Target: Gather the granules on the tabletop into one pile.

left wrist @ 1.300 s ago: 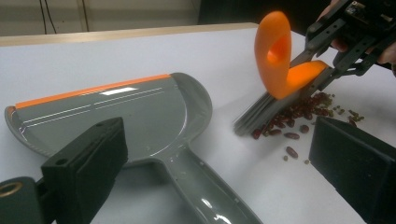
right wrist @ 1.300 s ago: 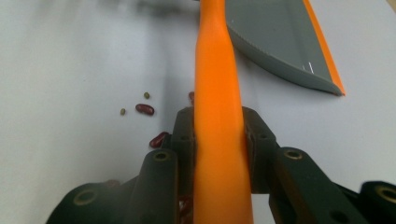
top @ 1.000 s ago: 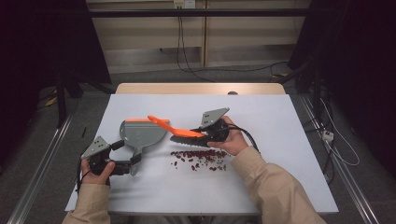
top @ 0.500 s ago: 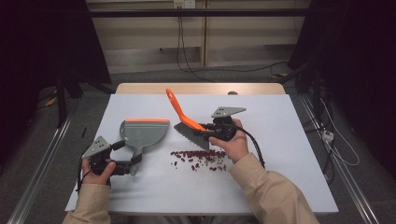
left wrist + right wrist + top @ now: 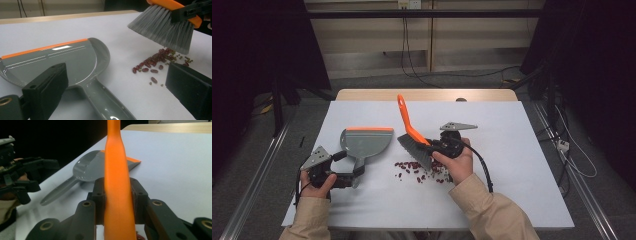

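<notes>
My right gripper point(image 5: 435, 146) is shut on the orange handle of a brush point(image 5: 406, 120). The handle points away from me and up, and the grey bristles point(image 5: 413, 150) hang just above the far edge of a scatter of red beans point(image 5: 421, 171). In the right gripper view the handle point(image 5: 115, 182) is clamped between the pads. A grey dustpan point(image 5: 364, 142) with an orange lip lies flat to the left of the beans. Its handle point(image 5: 105, 102) runs between the wide-apart jaws of my left gripper point(image 5: 116, 76), and neither pad touches it. In the high view my left gripper point(image 5: 348, 178) rests on the table.
The white table point(image 5: 522, 165) has bare room on the right and along the front edge. A wooden strip point(image 5: 427, 95) runs along its far edge. Cables lie on the floor behind the table, and metal rails run along both sides.
The brush handle swung from lying leftwards over the dustpan to pointing up and away. The bristles came down beside the beans as my right hand shifted slightly. My left hand and the dustpan stayed put.
</notes>
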A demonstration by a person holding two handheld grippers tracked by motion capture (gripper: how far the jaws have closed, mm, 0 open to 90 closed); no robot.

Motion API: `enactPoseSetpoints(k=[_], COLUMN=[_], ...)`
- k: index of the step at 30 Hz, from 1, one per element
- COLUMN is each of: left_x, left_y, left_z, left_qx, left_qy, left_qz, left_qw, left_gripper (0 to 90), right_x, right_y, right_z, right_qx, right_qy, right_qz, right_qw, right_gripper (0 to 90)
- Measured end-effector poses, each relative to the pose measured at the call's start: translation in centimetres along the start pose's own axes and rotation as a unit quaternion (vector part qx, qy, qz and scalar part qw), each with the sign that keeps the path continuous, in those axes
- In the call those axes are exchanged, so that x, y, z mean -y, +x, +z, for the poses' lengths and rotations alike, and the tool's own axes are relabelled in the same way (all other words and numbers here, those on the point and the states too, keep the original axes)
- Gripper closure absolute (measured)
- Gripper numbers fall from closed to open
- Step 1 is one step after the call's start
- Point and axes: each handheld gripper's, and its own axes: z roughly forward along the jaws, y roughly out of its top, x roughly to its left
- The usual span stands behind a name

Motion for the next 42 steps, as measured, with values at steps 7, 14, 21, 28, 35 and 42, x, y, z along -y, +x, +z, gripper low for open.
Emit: enactPoseSetpoints(k=[7, 14, 21, 28, 35, 42], left_x=[0.0, 0.0, -0.1, -0.1, -0.1, -0.1], left_y=[-0.1, -0.1, -0.1, -0.1, -0.1, -0.2], left_z=[0.1, 0.1, 0.0, 0.0, -0.1, -0.1], left_qx=[0.002, 0.002, 0.002, 0.003, 0.004, 0.003], left_qy=[0.001, -0.001, -0.001, -0.001, -0.003, -0.002], left_qz=[0.000, 0.000, 0.001, 0.001, 0.001, 0.004], left_qw=[1.0000, 1.0000, 1.0000, 1.0000, 1.0000, 1.0000], left_gripper=[4.2, 4.2, 4.2, 4.2, 4.2, 4.2], right_x=[0.8, 1.7, 3.3, 4.0, 4.1, 4.1], right_y=[1.2, 3.0, 4.8, 4.2, 2.9, 2.0], right_z=[0.4, 1.8, 3.8, 5.1, 4.7, 3.5], right_qx=[0.006, 0.000, -0.022, 0.015, 0.045, 0.061], right_qy=[-0.005, 0.008, 0.035, 0.053, 0.075, 0.080], right_qz=[0.026, 0.035, 0.051, 0.064, 0.100, 0.116], right_qw=[0.9996, 0.9994, 0.9978, 0.9964, 0.9911, 0.9881], right_gripper=[71.2, 71.1, 71.2, 71.2, 71.1, 71.0])
